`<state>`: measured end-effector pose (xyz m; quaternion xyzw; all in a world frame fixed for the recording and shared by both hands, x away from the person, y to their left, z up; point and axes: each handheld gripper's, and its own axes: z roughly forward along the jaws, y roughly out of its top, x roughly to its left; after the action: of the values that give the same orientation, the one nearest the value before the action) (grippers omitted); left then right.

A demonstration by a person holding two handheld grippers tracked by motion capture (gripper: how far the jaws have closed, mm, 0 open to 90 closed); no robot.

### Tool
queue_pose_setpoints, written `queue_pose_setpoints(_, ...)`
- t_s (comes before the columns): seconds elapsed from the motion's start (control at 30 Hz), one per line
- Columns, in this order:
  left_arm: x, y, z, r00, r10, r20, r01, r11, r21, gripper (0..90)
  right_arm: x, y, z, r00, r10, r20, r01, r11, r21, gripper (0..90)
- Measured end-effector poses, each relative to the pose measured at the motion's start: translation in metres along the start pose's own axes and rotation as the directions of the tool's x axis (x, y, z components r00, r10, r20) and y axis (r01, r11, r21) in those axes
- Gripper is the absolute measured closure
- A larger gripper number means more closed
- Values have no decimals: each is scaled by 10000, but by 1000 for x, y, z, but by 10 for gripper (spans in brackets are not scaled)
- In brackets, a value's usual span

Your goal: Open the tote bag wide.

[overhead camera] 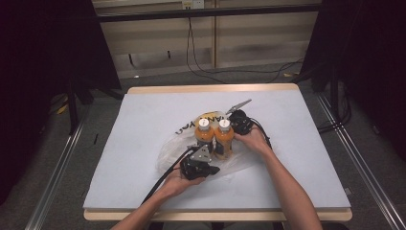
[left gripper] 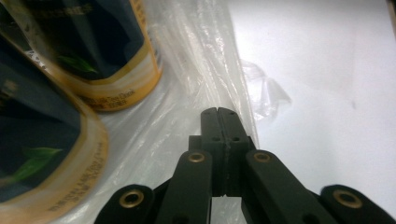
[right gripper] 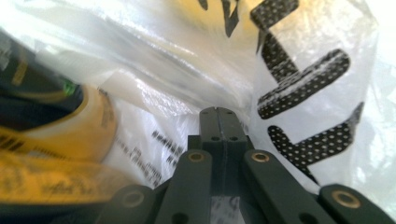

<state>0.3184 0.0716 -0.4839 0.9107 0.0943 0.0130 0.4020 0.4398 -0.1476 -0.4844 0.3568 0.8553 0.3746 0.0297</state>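
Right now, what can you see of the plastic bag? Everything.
The plastic bag is thin, clear, crinkled film with a yellow patch and black dotted lettering. It lies spread on the pale table, with two orange bottles standing on it. The left gripper has its jaws together at the bag's near edge; the right gripper, also closed, is against the printed film. Whether either pinches the film is unclear.

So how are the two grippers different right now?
The left gripper sits on the near side of the bottles, while the right gripper is on their far right side. The left gripper's jaws lie by clear plastic bag; the right gripper's by black lettering. Both are shut.
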Motion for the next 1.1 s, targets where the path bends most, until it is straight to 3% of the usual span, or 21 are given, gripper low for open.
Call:
queue_pose_setpoints(0.07,-1,0,0,10000,13,-62,-13,10000,68,900,-1,0,1,10000,87,-11,-87,9999,-111,900)
queue_pose_setpoints(0.2,-3,0,0,9999,158,25,-158,9999,41,900,0,4,5,9984,282,497,-270,9993,-250,900)
queue_pose_setpoints(0.33,-3,1,-1,9998,180,37,-181,9997,157,900,-4,9,10,9983,439,394,-426,9986,-327,900)
queue_pose_setpoints(0.53,-4,1,-1,9997,190,153,-192,9998,103,900,-5,21,17,9965,321,776,-313,9994,-114,900)
queue_pose_setpoints(0.83,-7,1,-1,9995,210,240,-213,9997,133,900,-13,27,25,9894,799,1210,-733,9956,-580,900)
queue_pose_setpoints(0.93,-8,1,-2,9996,217,204,-222,9994,247,900,-17,29,25,9883,905,1231,-846,9950,-522,900)
queue_pose_setpoints(1.1,-11,-1,-2,9990,206,390,-208,9998,39,900,-20,32,27,9850,1013,1394,-949,9941,-516,900)
